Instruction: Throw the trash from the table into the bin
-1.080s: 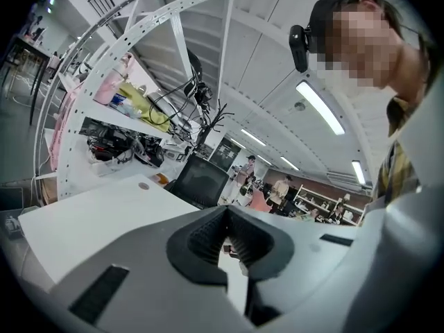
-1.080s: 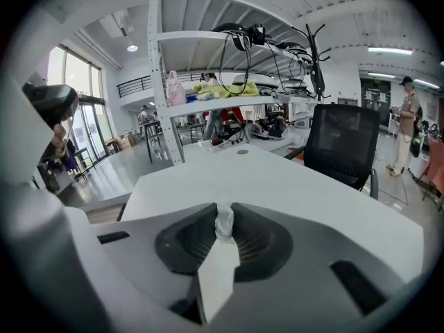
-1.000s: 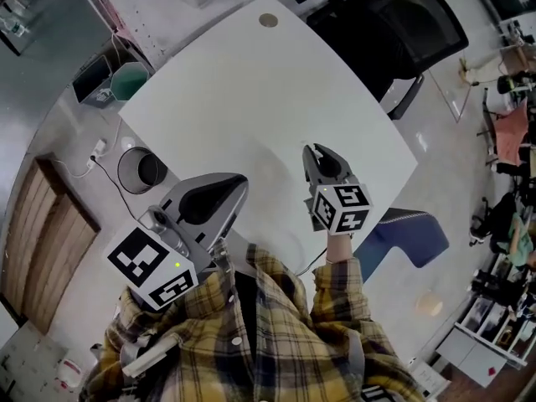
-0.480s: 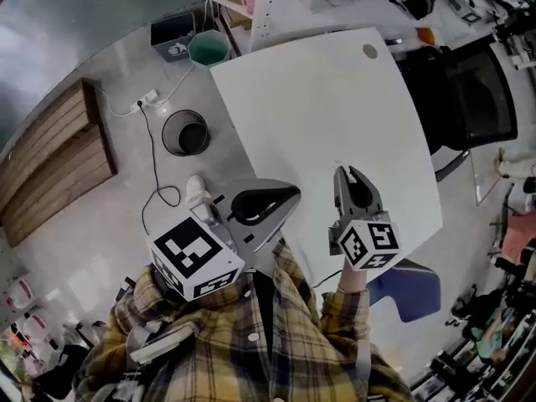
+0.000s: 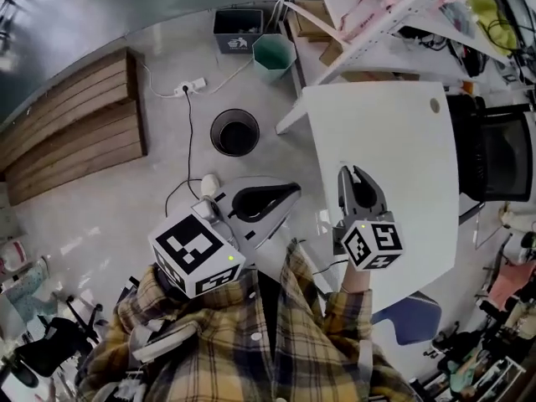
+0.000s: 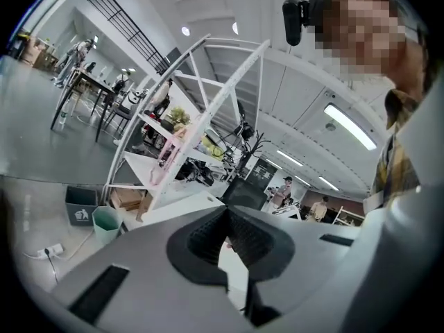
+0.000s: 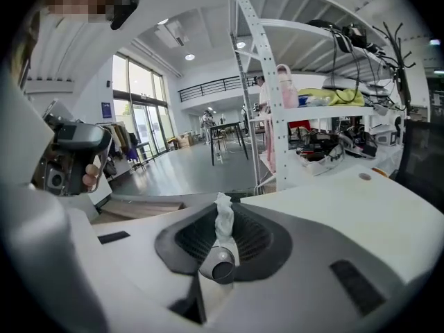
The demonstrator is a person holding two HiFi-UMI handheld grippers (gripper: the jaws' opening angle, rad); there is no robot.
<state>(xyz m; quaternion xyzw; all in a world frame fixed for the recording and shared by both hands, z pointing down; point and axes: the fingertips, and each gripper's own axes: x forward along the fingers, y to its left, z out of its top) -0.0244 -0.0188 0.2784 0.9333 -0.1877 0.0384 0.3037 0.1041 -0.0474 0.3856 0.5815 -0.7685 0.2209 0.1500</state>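
Observation:
My right gripper (image 5: 351,172) hovers over the left part of the white table (image 5: 402,132). In the right gripper view it (image 7: 223,208) is shut on a crumpled white scrap of paper (image 7: 224,222) that stands upright between the pads and pokes out past the tips. My left gripper (image 5: 295,190) hangs over the floor just left of the table edge. Its jaws (image 6: 227,211) meet at the tips with nothing held. The round black bin (image 5: 235,132) stands on the floor ahead of the left gripper, a short way off.
A green bin (image 5: 274,52) and a dark bin with a recycling sign (image 5: 237,29) stand further back by a white shelf frame (image 5: 368,23). A power strip and cable (image 5: 188,86) lie beside the black bin. Wooden boards (image 5: 71,124) lie at left, and a black chair (image 5: 502,153) at right.
The view has swung left: the table slid to the right and the black bin came in ahead. Both grippers moved with it. The right one still holds the paper.

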